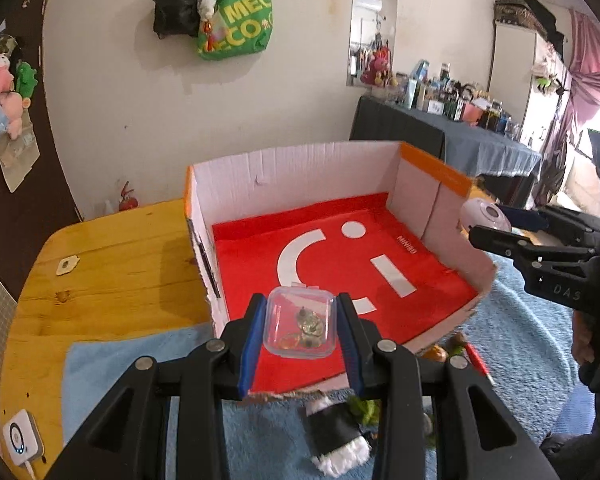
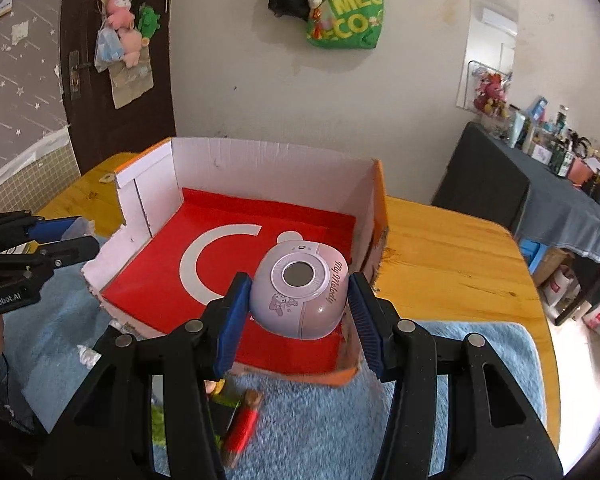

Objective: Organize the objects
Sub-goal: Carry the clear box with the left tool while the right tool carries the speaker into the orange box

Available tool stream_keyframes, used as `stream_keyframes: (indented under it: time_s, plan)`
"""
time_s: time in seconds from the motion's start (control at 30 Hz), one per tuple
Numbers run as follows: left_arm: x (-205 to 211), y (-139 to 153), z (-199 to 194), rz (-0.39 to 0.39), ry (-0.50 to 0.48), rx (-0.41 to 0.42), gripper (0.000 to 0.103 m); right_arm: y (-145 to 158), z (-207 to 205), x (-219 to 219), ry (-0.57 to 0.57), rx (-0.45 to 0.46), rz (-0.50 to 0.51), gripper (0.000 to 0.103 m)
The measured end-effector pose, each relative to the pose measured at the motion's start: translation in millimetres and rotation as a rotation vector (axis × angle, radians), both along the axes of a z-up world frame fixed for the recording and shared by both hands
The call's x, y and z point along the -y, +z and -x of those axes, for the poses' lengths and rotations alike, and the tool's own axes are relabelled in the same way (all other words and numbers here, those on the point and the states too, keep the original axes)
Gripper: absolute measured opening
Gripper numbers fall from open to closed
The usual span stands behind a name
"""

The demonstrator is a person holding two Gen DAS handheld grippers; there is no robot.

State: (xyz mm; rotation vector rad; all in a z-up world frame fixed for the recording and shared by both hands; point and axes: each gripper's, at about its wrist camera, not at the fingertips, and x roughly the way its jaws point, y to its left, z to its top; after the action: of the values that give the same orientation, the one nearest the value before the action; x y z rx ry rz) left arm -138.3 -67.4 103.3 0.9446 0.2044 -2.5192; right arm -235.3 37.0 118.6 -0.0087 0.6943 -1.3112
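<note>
My left gripper (image 1: 300,334) is shut on a small clear plastic case (image 1: 299,322) with trinkets inside, held above the near part of the cardboard box (image 1: 292,168). The box has white walls, orange rims and a red bag lining its floor (image 1: 380,280). My right gripper (image 2: 298,300) is shut on a lilac "My Melody" device (image 2: 298,290), held above the box's near right part (image 2: 260,160). In the left wrist view the right gripper (image 1: 496,224) and device (image 1: 485,216) show at the box's right wall. The left gripper (image 2: 66,240) shows at the left edge of the right wrist view.
The box stands on a yellow wooden table (image 1: 112,264) partly covered by a blue fluffy cloth (image 2: 320,420). Small toys lie on the cloth below the grippers: a black-and-white plush (image 1: 340,436), a red piece (image 2: 242,428), green bits (image 1: 364,408). A white gadget (image 1: 20,438) sits at the table's left corner.
</note>
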Motion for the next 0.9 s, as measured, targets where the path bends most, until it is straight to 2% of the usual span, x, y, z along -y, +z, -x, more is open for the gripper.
stream_keyframes:
  time_s: [0.1,0.63,0.9]
  plan:
    - [9,-11,12,-0.022,-0.003,0.036,0.037,-6,-2,14,0.001,-0.025,-0.034,0.048]
    - [21,-44,48,-0.014,-0.022,0.184,0.037,-29,-4,68,0.009,-0.099,-0.258,0.048]
    - [24,-60,60,-0.007,-0.041,0.271,0.037,-39,2,80,0.001,-0.141,-0.322,0.048]
